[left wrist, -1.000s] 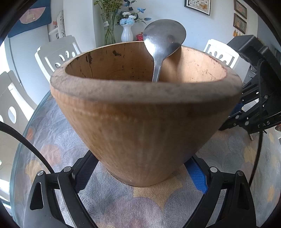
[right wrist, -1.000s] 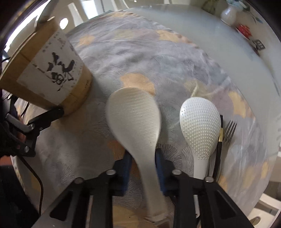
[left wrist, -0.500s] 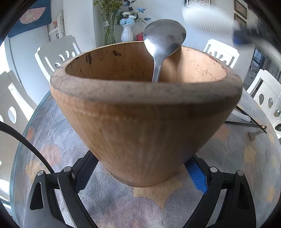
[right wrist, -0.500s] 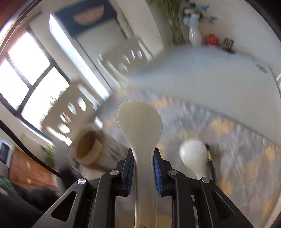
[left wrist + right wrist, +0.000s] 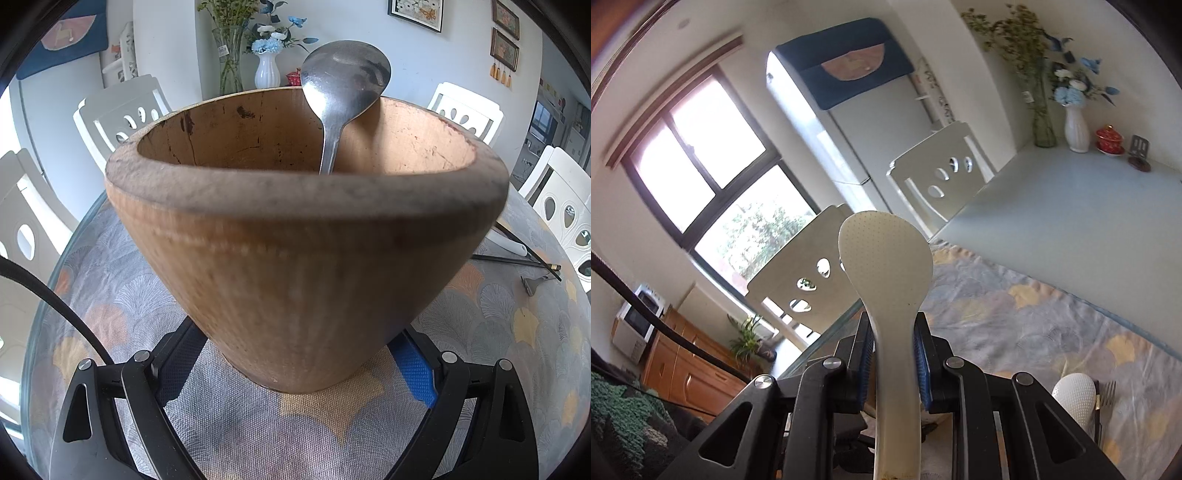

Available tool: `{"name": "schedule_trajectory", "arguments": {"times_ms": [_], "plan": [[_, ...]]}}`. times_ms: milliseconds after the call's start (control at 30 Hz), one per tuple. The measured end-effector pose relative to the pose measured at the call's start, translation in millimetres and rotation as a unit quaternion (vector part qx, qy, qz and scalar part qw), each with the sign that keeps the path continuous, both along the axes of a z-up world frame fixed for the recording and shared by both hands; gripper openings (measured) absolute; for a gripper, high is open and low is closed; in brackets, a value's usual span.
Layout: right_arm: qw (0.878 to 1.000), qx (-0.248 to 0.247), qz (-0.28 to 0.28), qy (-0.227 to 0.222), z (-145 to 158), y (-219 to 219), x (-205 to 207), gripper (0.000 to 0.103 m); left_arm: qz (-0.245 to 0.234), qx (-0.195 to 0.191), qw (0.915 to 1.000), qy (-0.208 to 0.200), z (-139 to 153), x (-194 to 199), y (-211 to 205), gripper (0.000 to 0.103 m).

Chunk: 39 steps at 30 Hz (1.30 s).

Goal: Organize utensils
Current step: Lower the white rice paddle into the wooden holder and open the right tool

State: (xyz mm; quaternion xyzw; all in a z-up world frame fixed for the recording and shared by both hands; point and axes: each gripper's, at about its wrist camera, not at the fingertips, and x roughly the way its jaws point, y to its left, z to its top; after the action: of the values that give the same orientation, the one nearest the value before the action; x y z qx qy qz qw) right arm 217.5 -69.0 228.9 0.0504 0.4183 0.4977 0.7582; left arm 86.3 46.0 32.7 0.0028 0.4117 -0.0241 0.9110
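A wooden utensil holder (image 5: 295, 266) stands on the patterned tablecloth, and a metal spoon (image 5: 343, 77) leans bowl-up inside it. My left gripper (image 5: 295, 343) is shut on the holder's base, one blue pad at each side. In the right wrist view my right gripper (image 5: 894, 332) is shut on the handle of a white rice paddle (image 5: 886, 258). It holds the paddle up in the air, above the table edge. A second white rice paddle (image 5: 1073, 398) and a fork (image 5: 1108, 391) lie on the cloth at the lower right.
Black chopsticks (image 5: 524, 251) and a white handle (image 5: 506, 243) lie on the cloth right of the holder. White chairs (image 5: 122, 110) ring the round glass table (image 5: 1071, 206). Vases with flowers (image 5: 1076, 129) and a red pot (image 5: 1110, 138) stand at its far side.
My right gripper has lifted the white rice paddle off the table and tipped upward, so its view now takes in the room. It has left the left wrist view. The left gripper has stayed put.
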Motion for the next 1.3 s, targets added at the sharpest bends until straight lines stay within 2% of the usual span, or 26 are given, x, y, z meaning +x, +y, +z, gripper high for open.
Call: {"name": "schedule_trajectory", "arguments": {"times_ms": [300, 500, 733, 867, 1000, 1067, 1233, 1300], "plan": [[1.000, 0.001, 0.014, 0.010, -15, 22, 6, 0.020, 0.000, 0.000, 1.0000, 0.000, 0, -1, 0, 0.094], [0.999, -0.027, 0.034, 0.022, -52, 64, 4, 0.020, 0.000, 0.000, 1.0000, 0.000, 0, -1, 0, 0.094], [0.997, -0.048, 0.060, 0.025, -73, 90, 3, 0.020, 0.000, 0.000, 1.0000, 0.000, 0, 0, 0, 0.094], [0.996, -0.057, 0.070, 0.028, -71, 81, 1, 0.020, 0.000, 0.000, 1.0000, 0.000, 0, -1, 0, 0.094], [0.991, -0.080, 0.098, 0.034, -54, 59, -6, 0.020, 0.000, 0.000, 1.0000, 0.000, 0, 0, 0, 0.094], [0.987, -0.093, 0.119, 0.058, -47, 49, -8, 0.020, 0.000, -0.001, 1.0000, 0.000, -1, -1, -1, 0.094], [0.966, -0.113, 0.150, 0.177, -53, 38, -7, 0.020, 0.000, 0.000, 1.0000, 0.000, -1, 0, 0, 0.094], [0.961, -0.128, 0.149, 0.193, -57, 38, -6, 0.020, 0.000, 0.000, 1.0000, 0.000, -1, 0, 0, 0.094]]}}
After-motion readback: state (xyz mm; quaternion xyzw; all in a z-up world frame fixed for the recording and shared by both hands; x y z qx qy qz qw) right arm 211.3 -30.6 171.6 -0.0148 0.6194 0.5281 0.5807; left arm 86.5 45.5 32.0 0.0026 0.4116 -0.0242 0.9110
